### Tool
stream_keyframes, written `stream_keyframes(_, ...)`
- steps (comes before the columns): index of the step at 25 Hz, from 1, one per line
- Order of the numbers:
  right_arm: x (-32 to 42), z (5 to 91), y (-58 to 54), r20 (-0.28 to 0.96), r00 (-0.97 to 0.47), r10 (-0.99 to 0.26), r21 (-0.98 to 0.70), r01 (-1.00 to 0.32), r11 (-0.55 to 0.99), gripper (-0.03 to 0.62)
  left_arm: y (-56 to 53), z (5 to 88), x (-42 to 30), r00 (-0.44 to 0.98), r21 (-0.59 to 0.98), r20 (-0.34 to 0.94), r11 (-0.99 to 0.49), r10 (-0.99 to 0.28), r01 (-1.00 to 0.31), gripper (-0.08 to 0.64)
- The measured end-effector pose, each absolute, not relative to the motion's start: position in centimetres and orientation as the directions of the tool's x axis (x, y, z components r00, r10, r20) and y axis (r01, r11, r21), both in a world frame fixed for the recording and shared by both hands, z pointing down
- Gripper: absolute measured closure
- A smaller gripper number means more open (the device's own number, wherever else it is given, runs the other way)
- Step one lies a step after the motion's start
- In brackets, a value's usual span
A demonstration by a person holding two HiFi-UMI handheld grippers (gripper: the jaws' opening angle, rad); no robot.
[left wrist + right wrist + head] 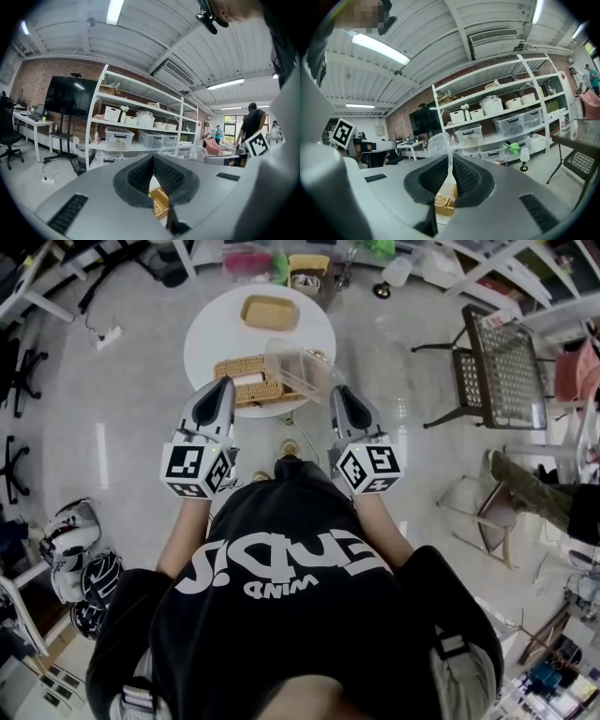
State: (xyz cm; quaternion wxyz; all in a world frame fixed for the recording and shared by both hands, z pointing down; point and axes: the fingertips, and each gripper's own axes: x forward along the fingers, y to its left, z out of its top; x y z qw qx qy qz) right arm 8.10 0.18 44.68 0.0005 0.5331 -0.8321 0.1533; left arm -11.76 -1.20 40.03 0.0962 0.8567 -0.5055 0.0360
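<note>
Two grippers show in head view, held out in front of the person at the near edge of a round white table (211,324). L gripper (225,383) has its tips together w/ nothing in them, right at the near-left end of a wicker basket (246,381); can't tell if it touches. R gripper (336,391) pinches the near edge of a clear box (295,367), which hangs tilted over the basket's right end. Tan tray (269,311) lies farther back on the table, apart from the basket. Metal chair (506,371) stands well off to the right on the floor. Left gripper view: pads (140,176) meet at the top, w/ only a thin slit lower down, and a bit of basket (160,202) shows through it; nothing gripped. Box (185,152) sits beyond the jaws to the right, w/ R gripper's marker cube (257,143) past it. White shelf (140,122) w/ bins & a dark screen (70,96) stand behind. Right gripper view: jaws nearly together, clamped on the box's thin wall, w/ the box (437,143) rising up-left from the pinch. Basket (444,202) lies below the jaws. L gripper's marker cube (342,132) shows far left; shelf (501,117) & chair (581,161) are behind and to the right.
</note>
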Motion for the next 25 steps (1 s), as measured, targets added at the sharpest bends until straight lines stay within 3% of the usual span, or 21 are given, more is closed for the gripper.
stream_keyframes(25,8.0,44.4,-2.5,0.16,-0.462,-0.872,-0.303,-0.864,0.402,0.563,-2.6,40.3,-11.3,0.473,0.137,0.168,-0.455,-0.865,-0.88,0.561)
